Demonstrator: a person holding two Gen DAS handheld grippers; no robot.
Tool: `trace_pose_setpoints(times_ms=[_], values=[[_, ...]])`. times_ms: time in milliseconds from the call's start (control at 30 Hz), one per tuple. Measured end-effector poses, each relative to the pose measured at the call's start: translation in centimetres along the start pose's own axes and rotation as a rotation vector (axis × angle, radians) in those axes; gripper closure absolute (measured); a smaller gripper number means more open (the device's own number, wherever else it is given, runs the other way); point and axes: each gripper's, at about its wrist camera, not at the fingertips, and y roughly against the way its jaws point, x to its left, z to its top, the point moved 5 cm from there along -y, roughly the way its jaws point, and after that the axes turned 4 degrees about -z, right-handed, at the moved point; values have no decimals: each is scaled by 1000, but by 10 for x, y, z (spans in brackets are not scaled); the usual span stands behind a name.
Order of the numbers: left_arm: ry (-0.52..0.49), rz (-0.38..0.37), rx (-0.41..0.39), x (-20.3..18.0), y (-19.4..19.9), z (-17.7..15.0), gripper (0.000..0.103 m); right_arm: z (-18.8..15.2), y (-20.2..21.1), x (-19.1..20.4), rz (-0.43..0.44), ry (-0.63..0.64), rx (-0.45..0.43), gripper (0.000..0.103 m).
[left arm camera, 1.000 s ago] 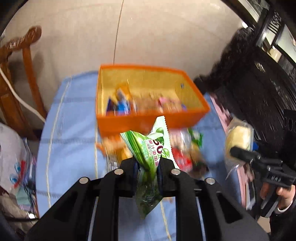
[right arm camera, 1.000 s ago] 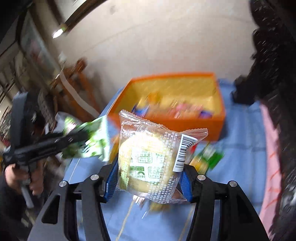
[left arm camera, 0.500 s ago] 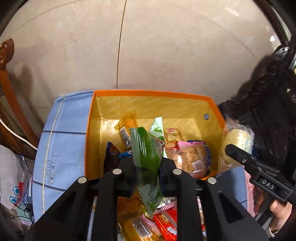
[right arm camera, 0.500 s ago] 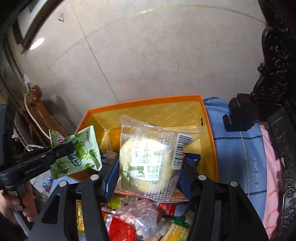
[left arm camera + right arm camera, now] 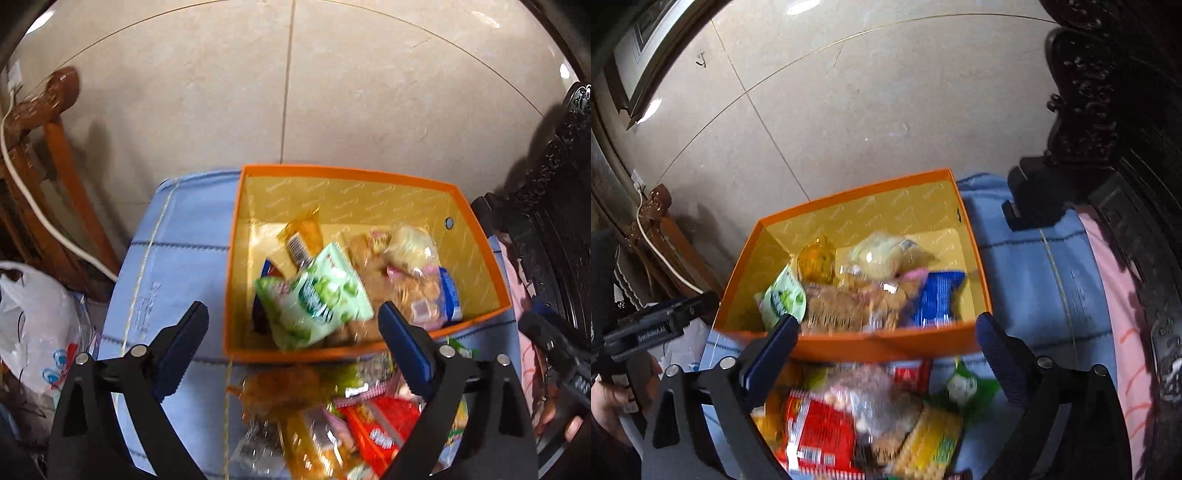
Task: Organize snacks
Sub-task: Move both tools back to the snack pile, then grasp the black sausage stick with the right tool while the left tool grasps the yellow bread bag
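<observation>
The green snack packet [image 5: 314, 295] lay inside the orange box [image 5: 369, 175], the pale bun [image 5: 408, 245] just behind it. Your 2 grippers, left gripper [image 5: 291, 347] and right gripper [image 5: 886, 350], were opening, nothing between their jaws. Reaching carelessly could snag the box's near wall and tip it.

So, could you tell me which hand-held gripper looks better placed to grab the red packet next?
Probably the right hand-held gripper: the red plastic snack packet lies just beneath its empty, opening jaws.
</observation>
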Motion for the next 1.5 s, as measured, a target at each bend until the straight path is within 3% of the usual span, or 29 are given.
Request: trace_pose_setpoints(times_ms=[167, 467, 667, 967, 1033, 1133, 1167, 1300, 1500], values=[[22, -4, 33, 9, 21, -37, 10, -47, 24, -11, -42, -14, 53, 4], [77, 8, 170, 27, 26, -128, 9, -120, 42, -28, 2, -99, 220, 4], [71, 23, 248, 32, 25, -169, 9, -143, 44, 5, 4, 83, 250, 4], [68, 32, 264, 38, 35, -182, 9, -153, 5, 63, -18, 384, 284, 5], [76, 33, 273, 40, 35, -183, 9, -154, -14, 64, -24, 391, 324, 13], [77, 31, 275, 42, 36, -184, 9, -161, -36, 62, -31, 395, 396, 35], [75, 31, 276, 42, 36, -184, 9, -162, -39, 61, -34, 400, 410, 57], [71, 31, 285, 41, 33, -185, 9, -164, -29, 57, 13, 374, 410, 66], [92, -2, 298, 28, 19, -177, 9, -187, 18, 35, 123, 271, 415, 66]])
